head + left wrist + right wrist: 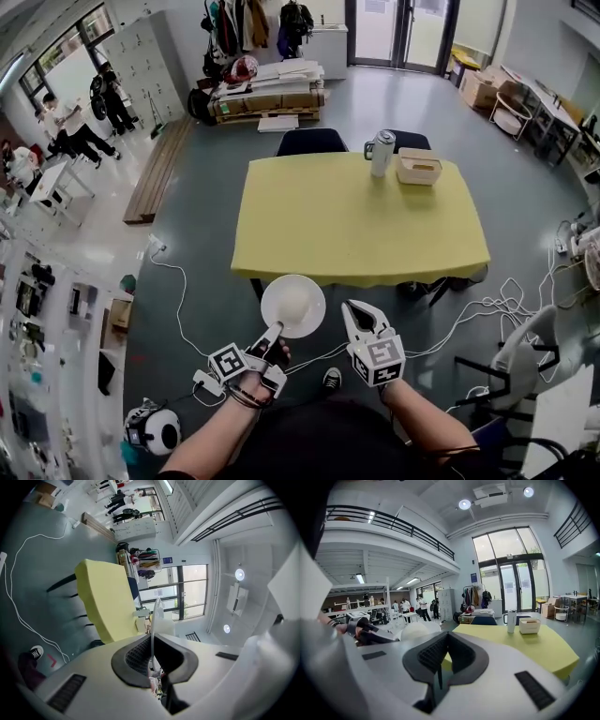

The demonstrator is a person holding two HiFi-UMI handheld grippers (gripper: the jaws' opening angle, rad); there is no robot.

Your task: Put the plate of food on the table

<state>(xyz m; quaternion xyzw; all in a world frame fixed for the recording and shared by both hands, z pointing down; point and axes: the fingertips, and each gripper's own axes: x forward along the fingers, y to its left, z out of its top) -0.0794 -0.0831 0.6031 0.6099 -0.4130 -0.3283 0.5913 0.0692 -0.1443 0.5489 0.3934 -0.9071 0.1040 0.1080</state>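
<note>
A white plate (292, 305) with a pale mound of food hangs in the air just before the near edge of the yellow table (356, 220). My left gripper (271, 336) is shut on the plate's near rim. In the left gripper view the plate's rim (153, 625) stands edge-on between the pads of the left gripper (152, 657). My right gripper (360, 315) hovers to the plate's right, shut and empty. The right gripper view shows the right gripper (440, 663) with its jaws together, the plate (415, 631) to the left and the table (520, 646) ahead.
A white bottle (381, 153) and a beige box (419, 166) stand at the table's far right. Dark chairs (311, 141) sit behind the table. White cables (178, 300) trail over the floor. A white chair (525, 352) stands at the right. People stand far off at the left.
</note>
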